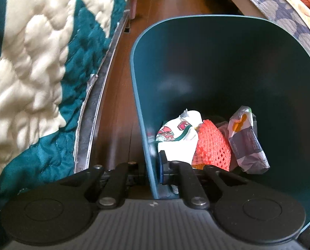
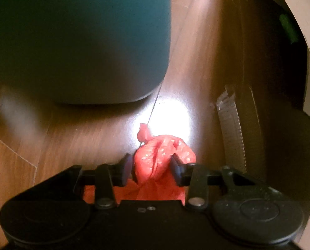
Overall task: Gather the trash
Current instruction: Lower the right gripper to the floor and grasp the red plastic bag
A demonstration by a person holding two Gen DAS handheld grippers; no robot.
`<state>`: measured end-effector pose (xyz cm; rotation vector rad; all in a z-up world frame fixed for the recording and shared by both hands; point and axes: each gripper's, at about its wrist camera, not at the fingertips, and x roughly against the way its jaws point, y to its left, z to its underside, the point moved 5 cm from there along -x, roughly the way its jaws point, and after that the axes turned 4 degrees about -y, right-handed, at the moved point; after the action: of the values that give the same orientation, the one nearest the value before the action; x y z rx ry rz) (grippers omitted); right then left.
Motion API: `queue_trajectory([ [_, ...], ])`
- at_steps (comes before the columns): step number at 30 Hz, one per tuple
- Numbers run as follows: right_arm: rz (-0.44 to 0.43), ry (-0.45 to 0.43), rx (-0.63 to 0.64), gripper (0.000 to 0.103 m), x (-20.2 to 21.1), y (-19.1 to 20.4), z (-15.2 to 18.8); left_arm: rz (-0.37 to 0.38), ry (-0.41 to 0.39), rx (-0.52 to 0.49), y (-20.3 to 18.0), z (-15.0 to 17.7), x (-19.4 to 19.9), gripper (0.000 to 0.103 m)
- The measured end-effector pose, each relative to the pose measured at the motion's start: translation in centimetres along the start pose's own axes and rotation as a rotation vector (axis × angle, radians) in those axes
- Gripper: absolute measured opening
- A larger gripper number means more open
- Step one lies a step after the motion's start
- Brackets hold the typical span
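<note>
Bin (image 1: 227, 66) is already holding three items: printed wrapper (image 1: 175, 137), orange net (image 1: 212, 145), grey packet (image 1: 246, 141). Left gripper (image 1: 155, 166) is clamping the bin's near wall. Right gripper (image 2: 150, 166) is pinching a red bag (image 2: 161, 156) on the floor (image 2: 71, 137) just beside the bin; lifting and dropping it in are remaining.

Soft daylight on one side, glare and smear on the other.
The left wrist view is evenly lit and mostly sharp, with its edges bowed. The right wrist view is dim and motion-blurred; a white hotspot burns out the wooden floor (image 2: 169, 116), and the teal bin (image 2: 77, 41) casts a soft shadow.
</note>
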<state>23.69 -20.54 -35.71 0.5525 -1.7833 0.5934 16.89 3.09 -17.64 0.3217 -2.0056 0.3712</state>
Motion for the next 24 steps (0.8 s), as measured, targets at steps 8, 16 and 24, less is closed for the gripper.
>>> queue_trajectory([
  [8,-0.013,-0.050,-0.042,0.004,5.0,-0.5,-0.1,0.004,-0.009,-0.015,-0.3,0.6,0.5,0.009],
  [16,-0.059,-0.243,-0.047,0.004,19.6,-0.3,-1.0,0.002,-0.019,-0.009,0.3,0.6,0.3,0.009],
  [24,-0.091,-0.511,0.079,0.004,32.5,1.1,-4.1,0.029,-0.017,-0.005,-0.3,0.9,0.4,0.009],
])
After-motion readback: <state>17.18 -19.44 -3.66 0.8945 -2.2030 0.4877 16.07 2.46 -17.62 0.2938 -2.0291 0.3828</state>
